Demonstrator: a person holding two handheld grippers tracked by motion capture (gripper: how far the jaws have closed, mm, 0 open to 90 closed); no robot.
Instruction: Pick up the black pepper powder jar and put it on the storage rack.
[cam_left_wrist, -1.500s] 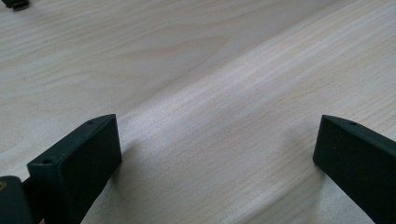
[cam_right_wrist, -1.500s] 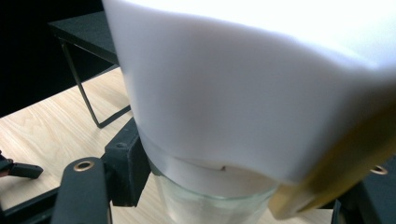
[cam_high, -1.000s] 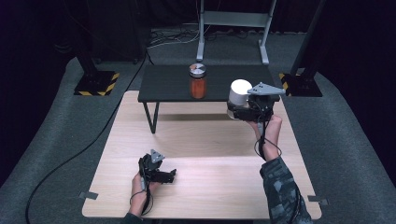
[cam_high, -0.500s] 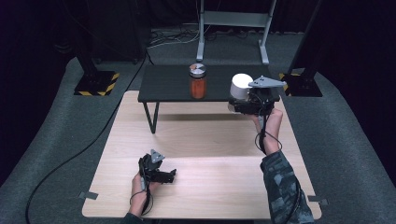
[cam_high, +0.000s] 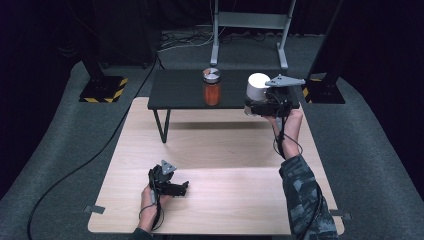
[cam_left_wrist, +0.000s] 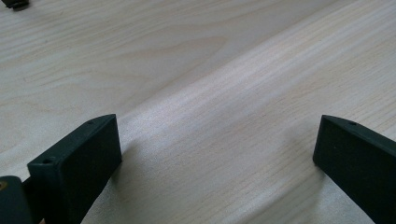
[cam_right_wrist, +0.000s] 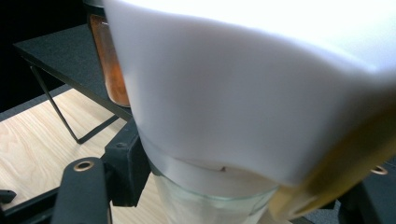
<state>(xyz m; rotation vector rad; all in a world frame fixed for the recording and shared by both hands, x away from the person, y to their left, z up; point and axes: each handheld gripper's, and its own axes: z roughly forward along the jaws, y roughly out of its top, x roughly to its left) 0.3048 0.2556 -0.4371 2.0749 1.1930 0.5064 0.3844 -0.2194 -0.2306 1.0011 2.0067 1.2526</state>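
Note:
My right gripper (cam_high: 256, 104) is shut on a glass jar with a wide white lid (cam_high: 258, 85) and holds it in the air at the right end of the low black table (cam_high: 175, 90). In the right gripper view the white-lidded jar (cam_right_wrist: 243, 93) sits very close, with a black jaw on each side of its glass body. A jar of orange contents with a silver lid (cam_high: 212, 87) stands on the black table, left of the held jar, and its orange side (cam_right_wrist: 109, 60) shows behind the lid. My left gripper (cam_high: 181, 189) rests on the wooden table (cam_high: 225, 150), open, with bare wood between its jaws (cam_left_wrist: 217, 154).
The black table stands on thin metal legs (cam_high: 161, 125) at the far edge of the wooden table. Beyond it are a grey metal stand (cam_high: 250, 30) and two dark posts on yellow-striped bases (cam_high: 102, 89). A cable (cam_high: 90, 155) runs over the grey floor at the left.
My right gripper has carried the white-lidded jar a little higher and farther toward the black table. The left gripper has stayed where it was.

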